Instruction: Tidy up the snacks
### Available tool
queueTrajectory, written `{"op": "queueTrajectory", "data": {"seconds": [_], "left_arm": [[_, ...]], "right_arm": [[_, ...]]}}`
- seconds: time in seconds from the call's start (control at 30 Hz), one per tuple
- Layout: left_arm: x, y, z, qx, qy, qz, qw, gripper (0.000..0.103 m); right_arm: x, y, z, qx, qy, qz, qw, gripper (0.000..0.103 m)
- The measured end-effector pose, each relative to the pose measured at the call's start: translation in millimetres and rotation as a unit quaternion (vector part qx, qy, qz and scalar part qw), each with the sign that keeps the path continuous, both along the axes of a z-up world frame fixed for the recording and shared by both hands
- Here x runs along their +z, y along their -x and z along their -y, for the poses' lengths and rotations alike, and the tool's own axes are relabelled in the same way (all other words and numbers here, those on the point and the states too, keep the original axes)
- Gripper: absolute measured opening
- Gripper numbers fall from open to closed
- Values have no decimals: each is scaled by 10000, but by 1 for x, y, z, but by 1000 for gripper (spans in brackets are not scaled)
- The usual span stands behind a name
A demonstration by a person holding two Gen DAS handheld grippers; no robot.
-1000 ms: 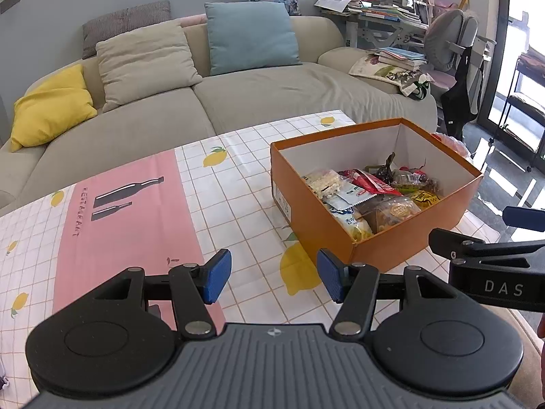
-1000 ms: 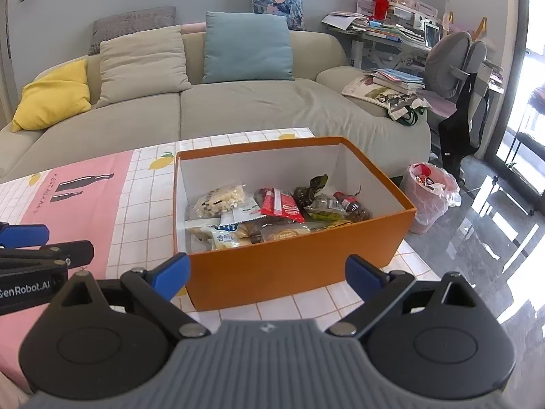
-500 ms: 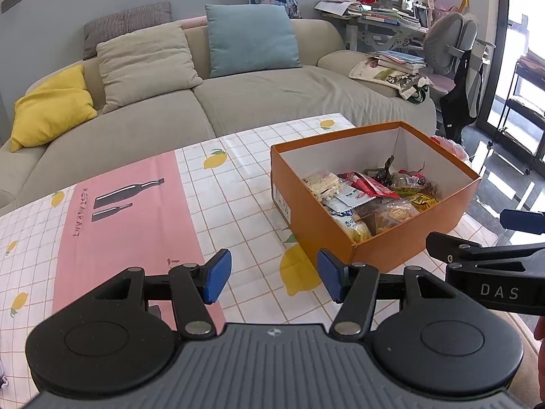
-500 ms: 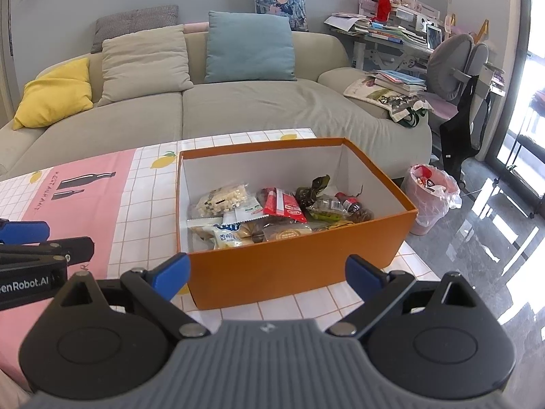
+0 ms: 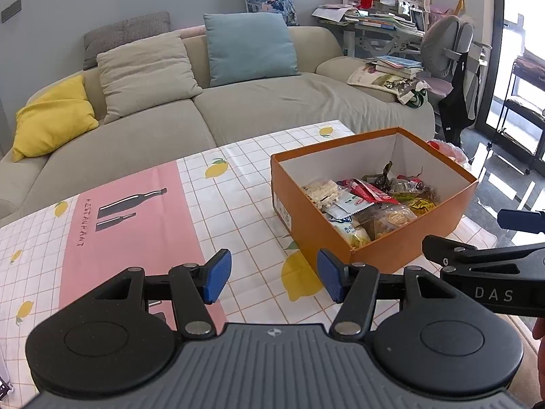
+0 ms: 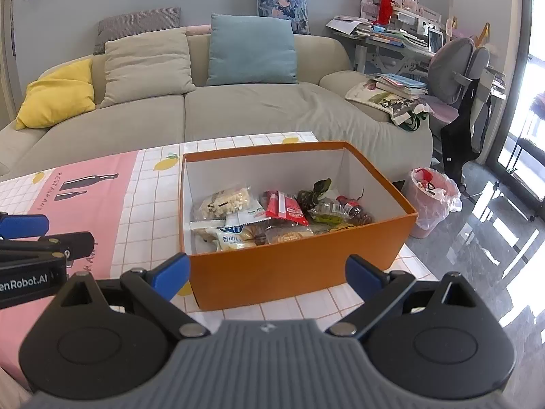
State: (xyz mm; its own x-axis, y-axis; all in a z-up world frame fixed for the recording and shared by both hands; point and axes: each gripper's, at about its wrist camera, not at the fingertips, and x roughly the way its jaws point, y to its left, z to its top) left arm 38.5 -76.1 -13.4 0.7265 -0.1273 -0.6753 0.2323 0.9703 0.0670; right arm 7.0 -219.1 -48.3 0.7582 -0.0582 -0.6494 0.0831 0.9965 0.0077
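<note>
Change since earlier: nothing of note had moved; both grippers and the box stood where they had a second before.
Left gripper (image 5: pixel 274 281): jaws stood apart with nothing between them, hovering above the lemon-print tablecloth (image 5: pixel 238 184), tilted downward.
Right gripper (image 6: pixel 267 277): jaws spread wide and empty, aimed at the near wall of the box; its black arm showed at 3 o'clock in the left view.
Orange box (image 6: pixel 296 269): open-topped, on the table's right end, at 1 o'clock from the left gripper and at 12 o'clock from the right one.
Snacks (image 6: pixel 269 214): all lay inside the box in a loose heap, among them a red packet (image 6: pixel 284 208), a clear bag of pale puffed pieces (image 6: pixel 224 202) at 10 o'clock within the box, and a round pastry in clear wrap (image 6: pixel 286 233) by the near wall.
Table outside the box: no loose snack could be seen on it.
Step in hand: by my judgement, a pause with the gathering apparently finished, or before sorting the contents.
Next move: if sorting followed, one gripper would need to clear the near wall, descend, and close on a single packet without dragging its neighbours.
Background: a beige sofa (image 5: pixel 272 109) with cushions at 12 o'clock.
</note>
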Motion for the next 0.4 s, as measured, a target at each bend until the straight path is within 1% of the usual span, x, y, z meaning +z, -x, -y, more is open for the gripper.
{"op": "queueTrajectory", "data": {"seconds": [0.27, 0.33, 0.4], "left_arm": [[2, 2, -5, 0, 89, 33, 10000, 69], [2, 2, -6, 28, 108, 37, 9999, 73], [2, 2, -8, 63, 120, 45, 9999, 73]], "right_arm": [[2, 2, -2, 30, 27, 13, 10000, 96], [3, 2, -2, 42, 40, 11, 10000, 96], [3, 2, -3, 54, 50, 7, 10000, 96]]}}
